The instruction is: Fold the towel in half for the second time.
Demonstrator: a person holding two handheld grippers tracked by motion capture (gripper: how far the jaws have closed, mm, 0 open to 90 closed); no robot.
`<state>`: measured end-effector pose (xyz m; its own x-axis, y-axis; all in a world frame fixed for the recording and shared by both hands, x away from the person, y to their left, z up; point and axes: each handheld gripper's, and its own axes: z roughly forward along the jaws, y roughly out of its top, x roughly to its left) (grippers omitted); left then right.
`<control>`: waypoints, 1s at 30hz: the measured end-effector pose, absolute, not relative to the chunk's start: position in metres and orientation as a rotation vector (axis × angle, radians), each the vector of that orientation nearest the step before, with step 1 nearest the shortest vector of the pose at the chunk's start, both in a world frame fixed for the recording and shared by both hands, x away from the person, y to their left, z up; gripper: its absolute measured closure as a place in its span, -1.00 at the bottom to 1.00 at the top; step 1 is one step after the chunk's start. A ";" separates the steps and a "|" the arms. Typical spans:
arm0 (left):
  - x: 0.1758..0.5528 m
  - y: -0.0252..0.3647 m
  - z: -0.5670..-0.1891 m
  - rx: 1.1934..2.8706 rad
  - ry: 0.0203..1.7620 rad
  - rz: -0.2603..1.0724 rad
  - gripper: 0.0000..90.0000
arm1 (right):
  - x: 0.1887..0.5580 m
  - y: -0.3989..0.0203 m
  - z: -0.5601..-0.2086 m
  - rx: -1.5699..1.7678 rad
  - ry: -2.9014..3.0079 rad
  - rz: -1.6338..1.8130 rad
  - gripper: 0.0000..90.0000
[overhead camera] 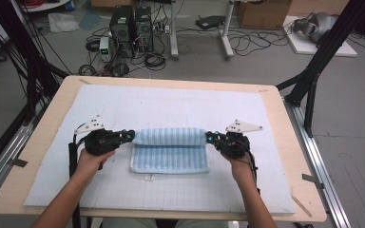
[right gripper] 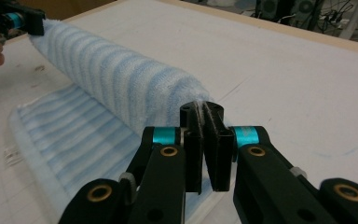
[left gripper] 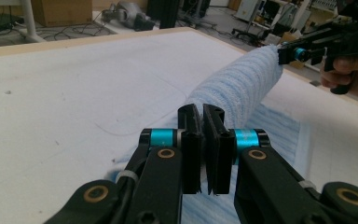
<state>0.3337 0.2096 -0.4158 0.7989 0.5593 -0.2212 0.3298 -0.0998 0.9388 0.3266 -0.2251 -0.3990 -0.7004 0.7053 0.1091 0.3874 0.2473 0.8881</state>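
Note:
A light blue striped towel point(overhead camera: 170, 148) lies mid-table, its far part rolled into a tube point(overhead camera: 170, 136) and its near part flat. My left gripper point(overhead camera: 129, 136) pinches the roll's left end, jaws shut on the cloth point(left gripper: 242, 84). At the roll's right end my right gripper point(overhead camera: 210, 137) is shut on the towel too, a thin edge of fabric showing between its pads point(right gripper: 199, 109). In the left gripper view the other gripper point(left gripper: 298, 52) grips the far end; in the right gripper view the other gripper point(right gripper: 16, 19) does the same.
A white gridded mat point(overhead camera: 123, 107) covers the wooden table point(overhead camera: 285, 123). A small white tag point(overhead camera: 148, 178) lies just in front of the towel. Beyond the table's far edge are computer towers point(overhead camera: 130, 26), cables and a cardboard box point(overhead camera: 261, 13) on the floor.

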 end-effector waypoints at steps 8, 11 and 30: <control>0.318 0.211 -0.428 1.741 0.686 0.188 0.90 | 0.305 -0.229 -0.416 1.018 2.251 1.465 0.92; 0.313 0.211 -0.431 1.744 0.688 0.176 0.90 | 0.300 -0.230 -0.419 0.998 2.270 1.449 0.92; 0.292 0.214 -0.441 1.795 0.683 0.093 0.76 | 0.281 -0.236 -0.423 0.960 2.366 1.400 0.87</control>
<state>0.2917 0.2144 -0.4406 0.8269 0.4916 -0.2729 0.4008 -0.1750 0.8993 0.2812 -0.2361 -0.4235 -0.7594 0.6379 0.1281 0.4192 0.3291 0.8461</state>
